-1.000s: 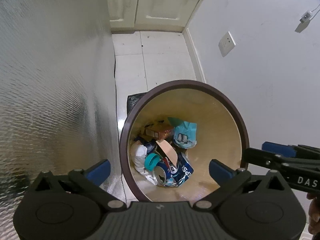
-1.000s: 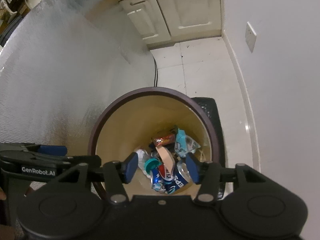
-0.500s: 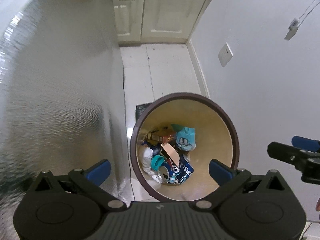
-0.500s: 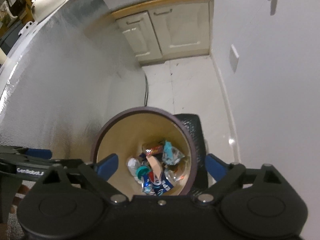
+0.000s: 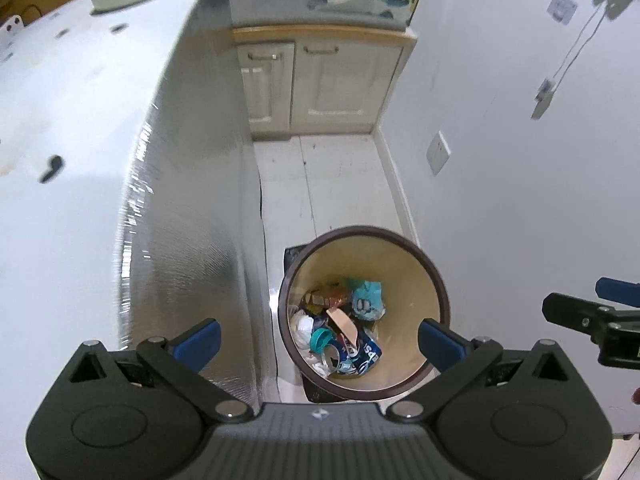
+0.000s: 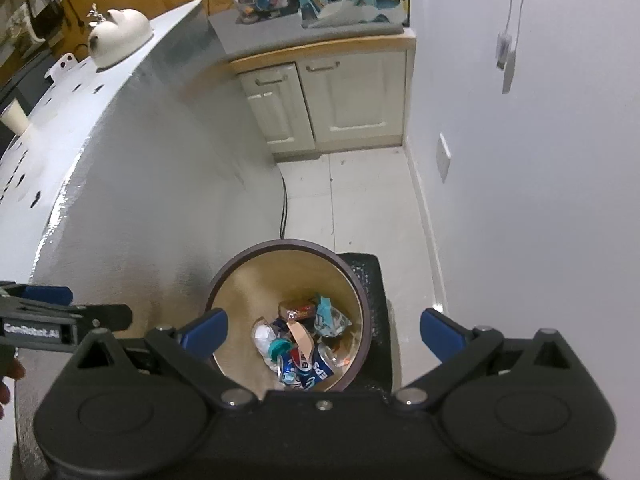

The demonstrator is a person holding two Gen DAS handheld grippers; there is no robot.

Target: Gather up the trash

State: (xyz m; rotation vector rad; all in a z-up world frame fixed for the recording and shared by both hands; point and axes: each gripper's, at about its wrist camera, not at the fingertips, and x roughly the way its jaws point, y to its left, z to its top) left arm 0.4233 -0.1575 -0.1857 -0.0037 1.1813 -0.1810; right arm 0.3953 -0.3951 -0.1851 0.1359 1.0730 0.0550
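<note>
A round bin with a dark brown rim [image 5: 360, 230] [image 6: 280, 244] stands on the floor below both grippers. Inside lie a crushed blue can [image 5: 360, 354] [image 6: 308, 368], a teal wrapper [image 5: 366, 300] [image 6: 330, 316], a brown snack pack [image 5: 326, 296] [image 6: 298, 308], a white crumpled piece [image 5: 302, 326] and a teal cap [image 5: 320, 338]. My left gripper [image 5: 318, 342] hangs high over the bin, open and empty. My right gripper [image 6: 322, 330] is also high above it; its jaws are opening wide with nothing between them. Each gripper shows at the edge of the other's view.
A table with a foil-clad side [image 5: 180, 220] [image 6: 140, 200] rises on the left, a white pot [image 6: 118, 34] on top. Cream cabinets [image 5: 320, 84] [image 6: 328, 100] close the far end. A white wall with a socket [image 5: 438, 152] runs along the right. A black mat [image 6: 370, 280] lies under the bin.
Both grippers have risen well above the bin, which now looks smaller and lower in the views. The right jaws went from half closed to wide open.
</note>
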